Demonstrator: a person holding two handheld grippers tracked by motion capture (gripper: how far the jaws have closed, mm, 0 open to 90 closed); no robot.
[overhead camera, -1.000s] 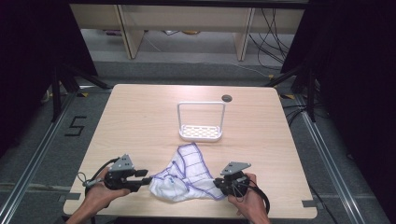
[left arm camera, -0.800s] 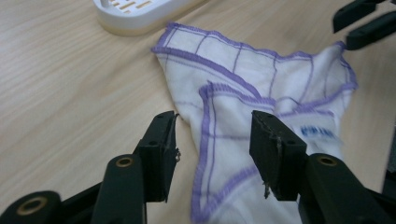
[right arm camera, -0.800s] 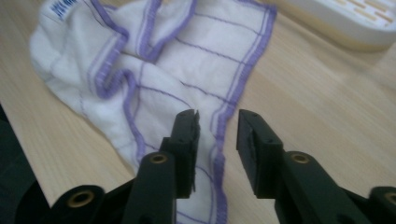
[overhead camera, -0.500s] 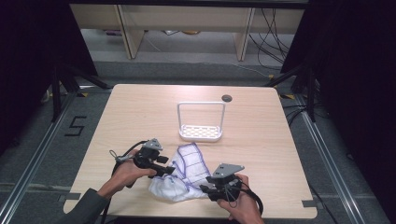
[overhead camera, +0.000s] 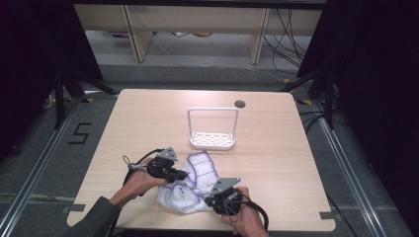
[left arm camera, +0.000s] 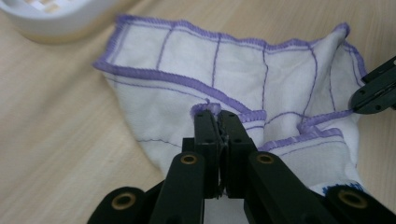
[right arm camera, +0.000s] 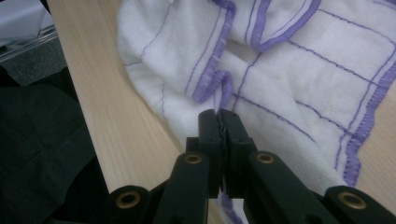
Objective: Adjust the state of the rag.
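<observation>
The white dishcloth point(overhead camera: 190, 185) with purple grid lines lies crumpled at the near edge of the table point(overhead camera: 276, 163). Left gripper point(left arm camera: 217, 116) has just closed on a purple hem fold. Right gripper point(right arm camera: 218, 114) has just closed, pinching the cloth's near edge. The white rack point(overhead camera: 213, 129) stands beyond.

A pale wood-grain worktop point(overhead camera: 148, 118) with rounded corners fills the middle of the high view. Just beyond its centre stands a small white rack point(overhead camera: 212, 129): a perforated tray base with a tall, thin handle frame rising upright from it, nothing in it. Its white rim point(left arm camera: 56, 18) peeks into the top-left corner of the left gripper view. Near the far edge sits a small dark round disc point(overhead camera: 240, 103), set flush in the surface. On the grey floor at left, a "5" point(overhead camera: 80, 133) is marked out in dark tape. Behind, light-coloured shelving point(overhead camera: 197, 22) and loose black cables point(overhead camera: 291, 34) hang in the dim background.
</observation>
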